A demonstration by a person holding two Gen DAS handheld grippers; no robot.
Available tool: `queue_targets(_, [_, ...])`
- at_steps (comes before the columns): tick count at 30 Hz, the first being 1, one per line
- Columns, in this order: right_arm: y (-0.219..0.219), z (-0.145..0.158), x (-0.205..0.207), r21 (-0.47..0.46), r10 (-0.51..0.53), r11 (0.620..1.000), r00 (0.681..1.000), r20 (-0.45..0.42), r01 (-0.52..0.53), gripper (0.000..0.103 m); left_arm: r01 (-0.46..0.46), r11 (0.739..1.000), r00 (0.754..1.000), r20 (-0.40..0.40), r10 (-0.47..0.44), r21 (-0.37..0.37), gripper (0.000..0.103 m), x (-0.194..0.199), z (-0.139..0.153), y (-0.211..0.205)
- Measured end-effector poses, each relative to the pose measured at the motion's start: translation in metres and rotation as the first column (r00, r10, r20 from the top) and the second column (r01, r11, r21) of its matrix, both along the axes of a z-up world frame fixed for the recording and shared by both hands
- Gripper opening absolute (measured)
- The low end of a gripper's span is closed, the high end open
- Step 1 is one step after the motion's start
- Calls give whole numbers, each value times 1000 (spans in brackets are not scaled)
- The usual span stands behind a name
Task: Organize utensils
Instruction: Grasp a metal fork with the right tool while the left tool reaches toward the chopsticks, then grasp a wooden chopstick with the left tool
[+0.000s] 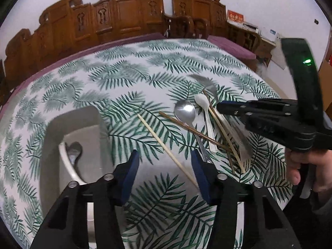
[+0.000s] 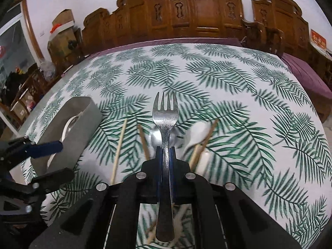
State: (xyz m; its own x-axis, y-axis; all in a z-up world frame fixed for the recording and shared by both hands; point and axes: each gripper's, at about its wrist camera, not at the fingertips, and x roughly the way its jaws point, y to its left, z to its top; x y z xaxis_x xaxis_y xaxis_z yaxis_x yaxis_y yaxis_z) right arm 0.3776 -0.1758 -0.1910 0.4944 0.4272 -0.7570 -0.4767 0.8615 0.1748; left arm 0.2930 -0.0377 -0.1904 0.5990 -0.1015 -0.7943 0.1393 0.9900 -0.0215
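Observation:
My right gripper [image 2: 165, 151] is shut on the handle of a metal fork [image 2: 165, 112], which points tines forward above the leaf-print tablecloth [image 2: 228, 78]. Beneath it lie a metal spoon [image 1: 185, 110], a white spoon [image 1: 202, 100], a pale chopstick [image 1: 164, 145] and dark chopsticks [image 1: 186, 126] in a loose pile. My left gripper [image 1: 165, 164] stands open over the pale chopstick, its pads touching nothing. A grey utensil holder [image 1: 72, 122] sits to the left with a metal spoon [image 1: 73, 151] inside it. In the left wrist view the right gripper [image 1: 226, 106] hovers over the pile.
Carved wooden chairs [image 2: 197, 10] line the far side of the table, where a purple cloth edge [image 2: 307, 76] shows. Cardboard boxes [image 2: 62, 27] stack at the far left. A hand [image 1: 300, 166] holds the right gripper's grip at the right edge.

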Motion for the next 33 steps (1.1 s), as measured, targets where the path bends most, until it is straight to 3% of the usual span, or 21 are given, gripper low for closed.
queue_targets(2, [-6, -3, 2, -3, -10, 1000, 1000, -7, 10, 8, -15, 1000, 999, -36, 16, 20, 38, 10, -11, -4])
queue_targets(8, [-14, -7, 8, 14, -25, 1000, 999, -28, 25, 8, -49, 999, 993, -108, 46, -23, 33, 29, -36, -6])
queue_targets(12, [-15, -9, 9, 14, -18, 1000, 999, -33, 19, 8, -60, 998, 990, -132, 58, -13, 30, 37, -48, -10])
queue_targets(21, [-10, -12, 7, 9, 0, 1000, 999, -41, 0, 8, -84, 996, 985, -150, 82, -6, 5, 42, -55, -9])
queue_targets(33, [7, -9, -6, 15, 48, 999, 998, -41, -47, 8, -78, 997, 991, -107, 77, -12, 4, 20, -31, 9])
